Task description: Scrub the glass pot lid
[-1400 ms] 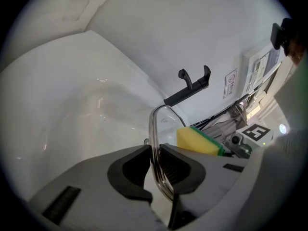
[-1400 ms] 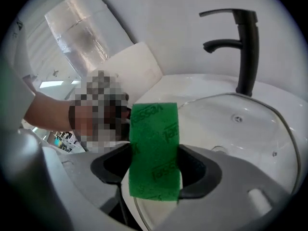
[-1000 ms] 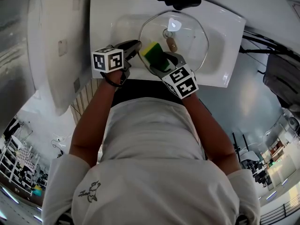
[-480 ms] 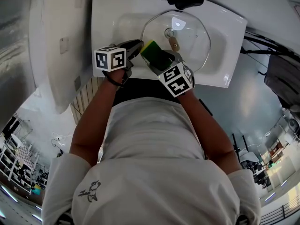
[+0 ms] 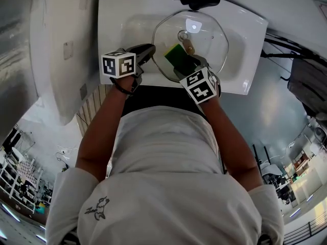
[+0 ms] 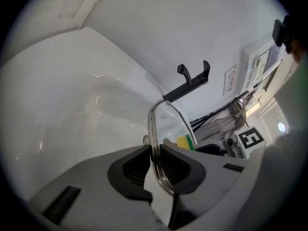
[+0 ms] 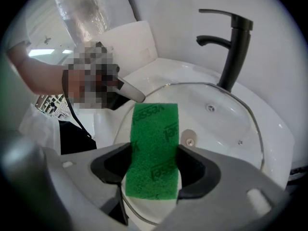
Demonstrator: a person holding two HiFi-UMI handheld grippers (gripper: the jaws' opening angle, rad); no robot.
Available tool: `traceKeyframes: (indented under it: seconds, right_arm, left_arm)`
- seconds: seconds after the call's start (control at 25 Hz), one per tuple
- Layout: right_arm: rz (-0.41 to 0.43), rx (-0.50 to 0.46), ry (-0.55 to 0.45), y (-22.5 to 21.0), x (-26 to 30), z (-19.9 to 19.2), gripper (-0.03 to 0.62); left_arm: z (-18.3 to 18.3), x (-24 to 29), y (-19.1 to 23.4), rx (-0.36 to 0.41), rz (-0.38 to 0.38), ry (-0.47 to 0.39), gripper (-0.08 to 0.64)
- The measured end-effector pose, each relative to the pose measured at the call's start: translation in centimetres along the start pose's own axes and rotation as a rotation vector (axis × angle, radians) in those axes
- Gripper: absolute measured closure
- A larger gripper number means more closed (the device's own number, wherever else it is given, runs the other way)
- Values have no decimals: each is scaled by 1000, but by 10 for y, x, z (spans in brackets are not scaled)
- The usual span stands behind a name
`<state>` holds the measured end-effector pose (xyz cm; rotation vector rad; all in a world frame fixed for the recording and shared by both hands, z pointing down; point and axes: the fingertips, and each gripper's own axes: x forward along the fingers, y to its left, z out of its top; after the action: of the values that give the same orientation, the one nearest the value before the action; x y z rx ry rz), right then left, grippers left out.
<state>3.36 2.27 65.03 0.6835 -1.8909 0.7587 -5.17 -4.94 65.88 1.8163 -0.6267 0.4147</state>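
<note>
1. White sink [image 5: 115,24] with a black tap [image 5: 194,0] fills my view.
2. Dark print on the green sponge [image 7: 154,143] is upside down, and I cannot read it.
3. Over the sink bowl is the glass pot lid [image 5: 209,40], clear with a shiny rim.
4. My left tongs [image 6: 156,163] pinch that rim.
5. My right tongs [image 7: 153,171] squeeze the sponge, which lies over the glass.
</note>
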Motion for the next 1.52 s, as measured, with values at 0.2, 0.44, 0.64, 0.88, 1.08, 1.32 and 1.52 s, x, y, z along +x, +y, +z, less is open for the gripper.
traceKeyframes:
  seconds: [0.2,0.44,0.64,0.88,1.08,1.32,1.52]
  right_arm:
    - [-44,2,56,-29,-15,-23,301]
    - [-130,1,100,-72,-31,-41,300]
    - [-209,89,58,-117,-50,-39,299]
    - [-266,141,-17,-146,-52,-14,298]
    - [-268,175,-29,-152,-38,-14,297]
    - [-223,181,-42,-132,-22,-3,298]
    - [-133,119,-48,-83,1,13,299]
  left_arm:
    - [1,0,1,6,5,9,499]
    - [1,-1,-1,1,0,11,499]
    - [1,1,-2,2,9,14,497]
    - [1,2,-2,3,13,13,497]
    - [2,1,-4,-5,12,15,497]
    - [3,2,-4,-23,17,7,497]
    - [2,3,-5,-38,22,0,499]
